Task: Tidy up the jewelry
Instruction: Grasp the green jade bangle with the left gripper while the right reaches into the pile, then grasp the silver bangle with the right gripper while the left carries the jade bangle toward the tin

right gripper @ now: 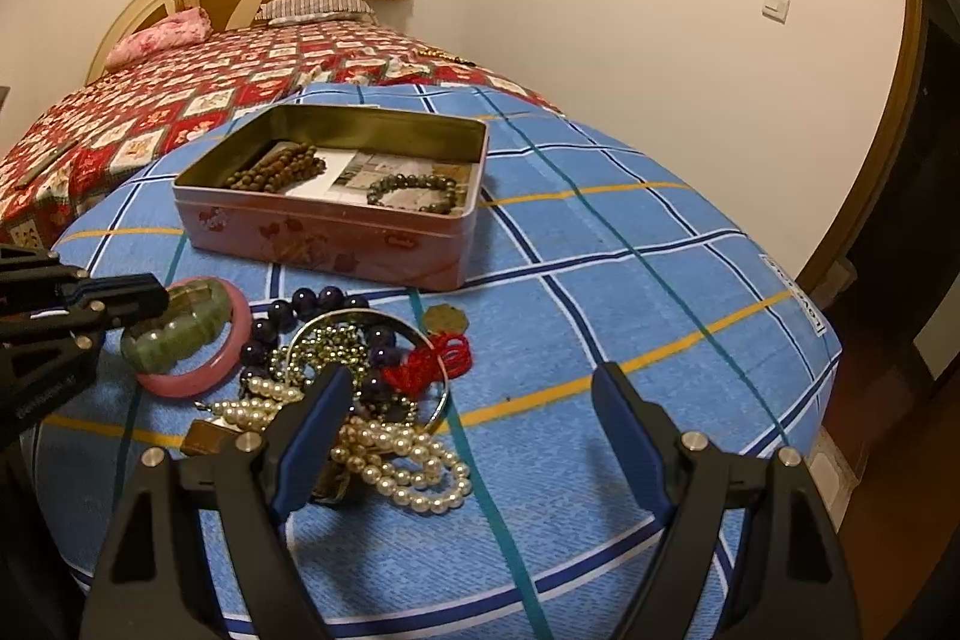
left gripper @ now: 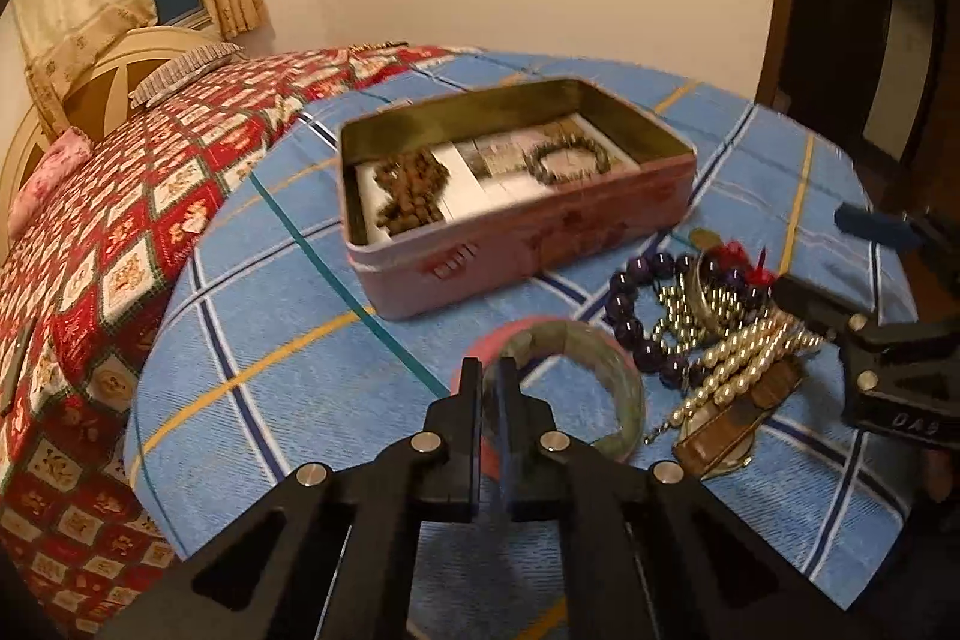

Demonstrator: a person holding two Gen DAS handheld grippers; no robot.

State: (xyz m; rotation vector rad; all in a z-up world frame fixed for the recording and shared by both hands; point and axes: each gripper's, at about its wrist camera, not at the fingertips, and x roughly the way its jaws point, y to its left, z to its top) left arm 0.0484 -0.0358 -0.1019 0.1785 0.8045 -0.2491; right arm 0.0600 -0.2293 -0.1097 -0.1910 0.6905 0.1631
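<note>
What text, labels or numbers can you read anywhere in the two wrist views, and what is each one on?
"DAS", roughly, upside down: on the body of the right tool; uncertain.
Pale lettering on the left tool's body: too blurred to read.
White tag at the edge of the blue checked cloth: printed, but too small to read.
Red marks on the pink tin: blurred; cannot tell if they are words.
Printed cards inside the tin: unreadable.

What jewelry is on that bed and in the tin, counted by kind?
Bead bracelets in the tin: 2, brown and dark grey
Bangles held by the left gripper: 2, green and pink
Purple bead bracelets: 1
Pearl strands: 1 pile, count unclear
Red cord charm: 1
Total: at least 7
</note>
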